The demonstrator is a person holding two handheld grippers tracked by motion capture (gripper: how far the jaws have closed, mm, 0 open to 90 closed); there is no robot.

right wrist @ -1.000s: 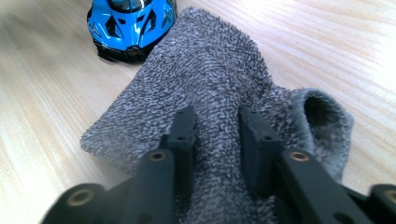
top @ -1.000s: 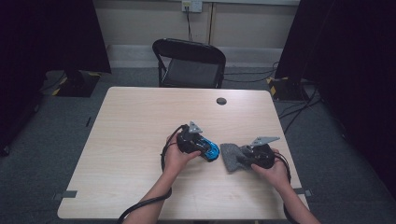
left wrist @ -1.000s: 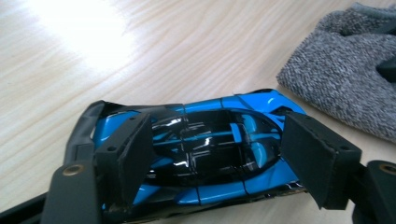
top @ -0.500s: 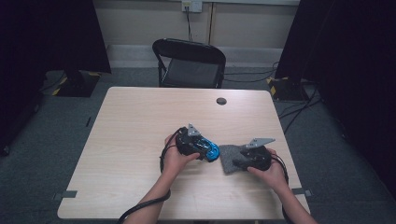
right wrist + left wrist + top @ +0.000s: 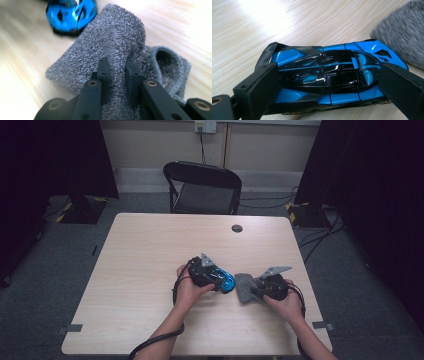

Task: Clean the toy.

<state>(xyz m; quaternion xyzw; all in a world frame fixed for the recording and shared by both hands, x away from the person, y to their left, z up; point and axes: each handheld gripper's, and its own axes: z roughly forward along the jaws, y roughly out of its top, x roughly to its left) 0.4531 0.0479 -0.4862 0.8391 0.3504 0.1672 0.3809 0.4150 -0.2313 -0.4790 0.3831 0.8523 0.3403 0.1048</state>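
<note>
A blue and black toy car [image 5: 324, 75] lies on the wooden table [image 5: 150, 270], nose toward a grey fleecy cloth [image 5: 112, 37]. My left gripper [image 5: 328, 82] hangs over the car lengthwise. Its jaws have just been opening and now stand wide, and both ends of the car are hidden behind the fingertips. In the high view the car [image 5: 226, 281] sits just right of the left gripper [image 5: 220, 278]. My right gripper [image 5: 117, 67] has just been closing and is shut on a fold of the cloth. From above, the cloth [image 5: 243, 287] lies left of the right gripper [image 5: 253, 290].
A black folding chair [image 5: 205, 187] stands behind the table's far edge. A small dark round cap [image 5: 237, 228] sits in the tabletop near that edge. Cables trail over the floor at the right [image 5: 320, 232], and dark curtains hang on both sides.
Both hands keep their places near the table's front edge. The cloth has shifted slightly under the right gripper.
</note>
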